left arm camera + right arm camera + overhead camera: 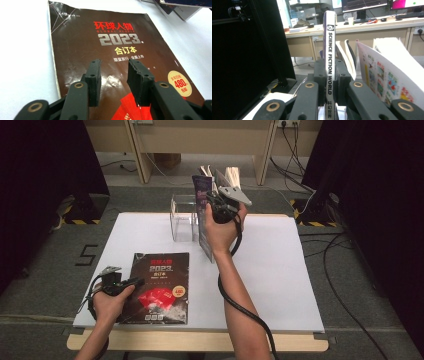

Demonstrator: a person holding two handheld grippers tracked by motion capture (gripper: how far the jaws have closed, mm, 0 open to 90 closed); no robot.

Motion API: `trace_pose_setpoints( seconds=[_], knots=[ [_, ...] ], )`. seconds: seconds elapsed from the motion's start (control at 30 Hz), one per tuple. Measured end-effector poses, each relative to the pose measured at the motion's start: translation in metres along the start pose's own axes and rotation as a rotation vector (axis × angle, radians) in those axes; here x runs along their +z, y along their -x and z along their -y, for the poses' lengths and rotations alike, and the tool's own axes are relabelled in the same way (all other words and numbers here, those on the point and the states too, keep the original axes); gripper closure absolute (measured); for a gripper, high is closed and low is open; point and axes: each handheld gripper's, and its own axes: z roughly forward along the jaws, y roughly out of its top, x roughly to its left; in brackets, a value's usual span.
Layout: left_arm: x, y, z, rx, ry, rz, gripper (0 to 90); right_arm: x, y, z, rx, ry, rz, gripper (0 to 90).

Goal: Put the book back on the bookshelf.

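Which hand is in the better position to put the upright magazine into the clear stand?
Right. The right gripper is already shut on the upright magazine beside the clear stand. The left gripper hangs open over the dark magazine.

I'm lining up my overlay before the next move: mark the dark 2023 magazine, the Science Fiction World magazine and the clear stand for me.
dark 2023 magazine (160, 285), high view, middle of its cover.
Science Fiction World magazine (329, 50), right gripper view, on its spine lettering.
clear stand (182, 220), high view, on its front wall.
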Motion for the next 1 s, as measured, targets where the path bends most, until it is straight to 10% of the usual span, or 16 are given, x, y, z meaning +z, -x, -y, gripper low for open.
trace_pose_setpoints(
  seconds=[1.0],
  knots=[
    [-0.001, -0.001, -0.001, -0.001, 0.001, 0.005, 63.2, 0.032, -0.008, 0.004, -0.004, -0.039, 0.014, 83.1]
  ],
)
